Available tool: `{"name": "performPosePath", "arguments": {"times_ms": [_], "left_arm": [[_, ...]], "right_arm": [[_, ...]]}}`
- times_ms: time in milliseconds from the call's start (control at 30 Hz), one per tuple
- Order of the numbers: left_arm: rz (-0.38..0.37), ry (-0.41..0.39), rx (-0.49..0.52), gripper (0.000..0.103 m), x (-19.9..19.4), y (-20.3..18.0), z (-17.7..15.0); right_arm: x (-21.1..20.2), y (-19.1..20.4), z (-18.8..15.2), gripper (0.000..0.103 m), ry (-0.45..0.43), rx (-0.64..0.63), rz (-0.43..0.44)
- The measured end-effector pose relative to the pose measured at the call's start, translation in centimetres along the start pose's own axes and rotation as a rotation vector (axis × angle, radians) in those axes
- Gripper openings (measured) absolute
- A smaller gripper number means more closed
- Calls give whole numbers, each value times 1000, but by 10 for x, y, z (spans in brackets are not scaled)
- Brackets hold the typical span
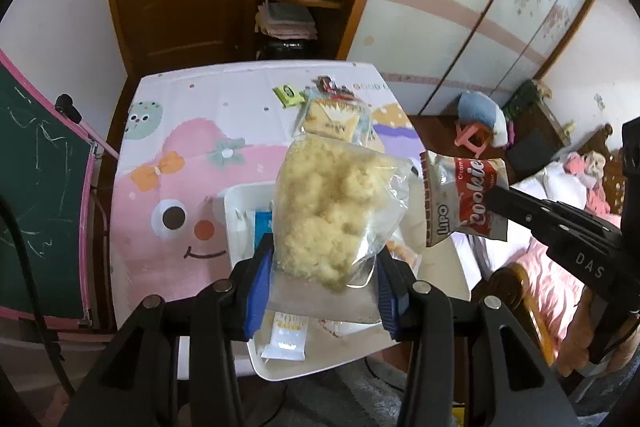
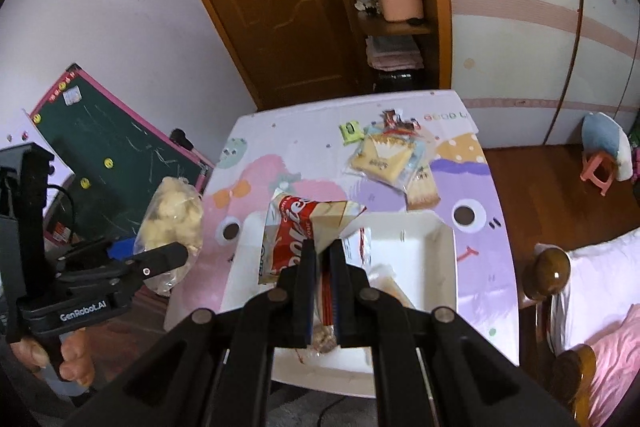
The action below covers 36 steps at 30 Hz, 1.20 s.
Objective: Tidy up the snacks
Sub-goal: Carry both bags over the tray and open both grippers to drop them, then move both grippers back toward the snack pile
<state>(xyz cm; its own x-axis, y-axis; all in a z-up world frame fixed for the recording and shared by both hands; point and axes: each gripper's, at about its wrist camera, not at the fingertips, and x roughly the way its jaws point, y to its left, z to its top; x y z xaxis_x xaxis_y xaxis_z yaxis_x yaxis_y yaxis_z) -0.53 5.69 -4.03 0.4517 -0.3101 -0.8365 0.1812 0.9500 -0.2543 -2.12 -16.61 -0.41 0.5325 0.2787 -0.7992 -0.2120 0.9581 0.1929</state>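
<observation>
A clear bag of pale puffed snack (image 1: 336, 211) is clamped in the left gripper (image 1: 320, 291), held above the near-left part of the white tray (image 2: 444, 247). The right gripper (image 2: 322, 263) is closed on a red-and-white cookie pack (image 2: 296, 235) over the tray's middle. More packets (image 2: 384, 159) lie beyond the tray on the worktop (image 2: 480, 195), whose left part lies bare to its edge.

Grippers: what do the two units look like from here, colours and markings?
Both are matte black with silver pivot bolts and blue finger pads. The left gripper reads "GenRobot.AI" on its body in the right wrist view; the right gripper shows "DAS" lettering. A bare hand grips the left unit's handle.
</observation>
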Motion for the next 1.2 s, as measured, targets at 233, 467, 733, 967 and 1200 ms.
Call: {"name": "performPosePath", "arguments": {"times_ms": [233, 467, 733, 967, 1200], "left_arm": [[25, 58, 53, 44, 30, -16, -18], [34, 124, 99, 44, 61, -26, -33], [48, 198, 122, 44, 88, -30, -42], [51, 243, 141, 44, 102, -31, -46], [77, 235, 153, 76, 105, -33, -45]], "right_arm": [[13, -3, -31, 6, 61, 31, -29], [31, -17, -56, 6, 126, 87, -64], [46, -25, -67, 6, 171, 116, -99], [59, -35, -73, 7, 215, 152, -121], [70, -41, -73, 15, 254, 178, -135]]}}
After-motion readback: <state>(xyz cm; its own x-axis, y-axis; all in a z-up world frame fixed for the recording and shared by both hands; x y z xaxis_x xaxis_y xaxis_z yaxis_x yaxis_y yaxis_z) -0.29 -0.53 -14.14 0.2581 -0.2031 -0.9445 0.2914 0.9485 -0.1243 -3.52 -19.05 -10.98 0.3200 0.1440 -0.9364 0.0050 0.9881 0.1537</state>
